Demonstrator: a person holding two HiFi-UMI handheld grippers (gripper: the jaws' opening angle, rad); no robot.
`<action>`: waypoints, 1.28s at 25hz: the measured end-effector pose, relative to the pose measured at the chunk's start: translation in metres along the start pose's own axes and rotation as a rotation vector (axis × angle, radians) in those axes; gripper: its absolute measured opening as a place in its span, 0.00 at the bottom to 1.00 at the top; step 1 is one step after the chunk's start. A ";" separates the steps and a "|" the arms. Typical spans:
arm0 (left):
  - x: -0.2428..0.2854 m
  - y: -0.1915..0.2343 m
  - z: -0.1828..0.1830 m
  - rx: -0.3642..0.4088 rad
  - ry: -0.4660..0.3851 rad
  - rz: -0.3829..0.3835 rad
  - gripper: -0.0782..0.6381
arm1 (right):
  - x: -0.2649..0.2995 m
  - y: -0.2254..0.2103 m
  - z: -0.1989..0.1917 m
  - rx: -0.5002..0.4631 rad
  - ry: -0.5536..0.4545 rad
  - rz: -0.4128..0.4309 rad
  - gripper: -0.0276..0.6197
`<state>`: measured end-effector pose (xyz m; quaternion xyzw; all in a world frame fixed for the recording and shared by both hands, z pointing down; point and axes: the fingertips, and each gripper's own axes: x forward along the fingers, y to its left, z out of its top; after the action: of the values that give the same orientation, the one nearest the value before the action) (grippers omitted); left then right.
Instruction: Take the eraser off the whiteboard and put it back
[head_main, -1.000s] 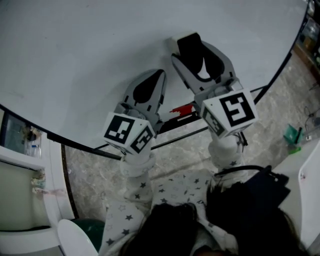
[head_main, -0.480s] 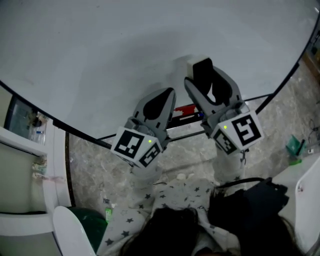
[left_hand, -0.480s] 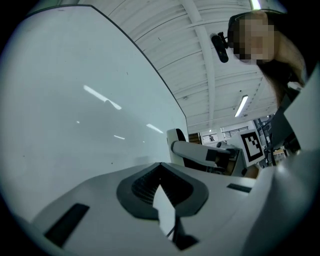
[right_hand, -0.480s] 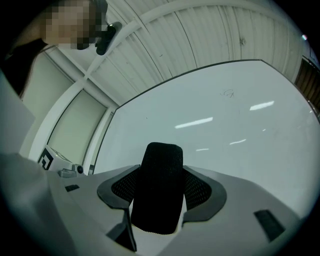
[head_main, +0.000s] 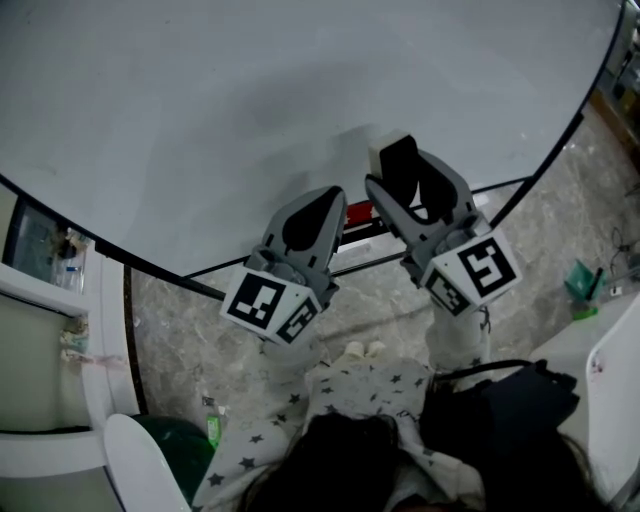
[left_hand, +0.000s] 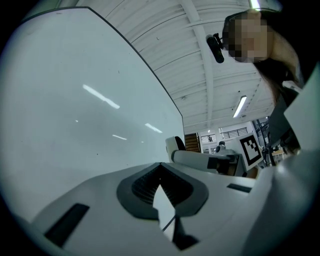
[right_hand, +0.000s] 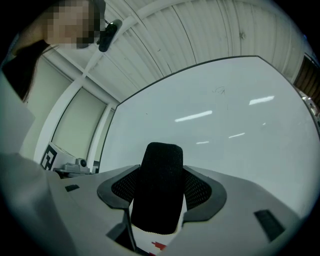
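**Eraser clamped in right gripper, low on the board; put-back pending**

Whiteboard (head_main: 230, 110) fills the head view from 9 through 12 to 2 o'clock, with a bare surface. The left hand-held gripper (head_main: 325, 208) is idle. Its jaws are together with nothing between them, and its tip is just over the board's lower edge. The right hand-held gripper (head_main: 408, 182) sits at the left one's 2 o'clock. Its jaws are wide and clamped on the eraser (head_main: 401, 165), pads on both long sides, black felt facing the camera. The eraser is low on the board; I can't tell whether it touches the surface or sits just off it. A red marker (head_main: 360, 214) lies in the tray at the eraser's 7 o'clock.

Step, my read: the eraser is taken and the put-back is what's left. The next move needs the eraser squared flat to the board and pressed on until it holds. Then open the jaws and back straight off so it doesn't drag.

Versus a second ago: the right gripper has the same clamp and the same jaw width. The left jaws are together, as then. In the head view the eraser sits lower on the board, nearer the tray.
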<state>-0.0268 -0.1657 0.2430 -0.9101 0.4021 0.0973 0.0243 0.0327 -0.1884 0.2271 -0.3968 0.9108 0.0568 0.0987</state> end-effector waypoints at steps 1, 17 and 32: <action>0.000 0.000 0.000 -0.003 -0.006 -0.006 0.11 | 0.001 0.000 -0.002 0.010 0.006 0.001 0.44; 0.003 -0.001 -0.004 -0.009 -0.005 -0.021 0.11 | 0.001 -0.002 -0.004 0.022 0.002 0.004 0.44; 0.007 0.013 0.018 0.021 -0.027 -0.027 0.11 | 0.028 0.000 0.025 -0.071 -0.081 -0.042 0.44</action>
<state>-0.0344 -0.1775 0.2245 -0.9137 0.3905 0.1052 0.0404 0.0176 -0.2033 0.1969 -0.4166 0.8949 0.1030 0.1225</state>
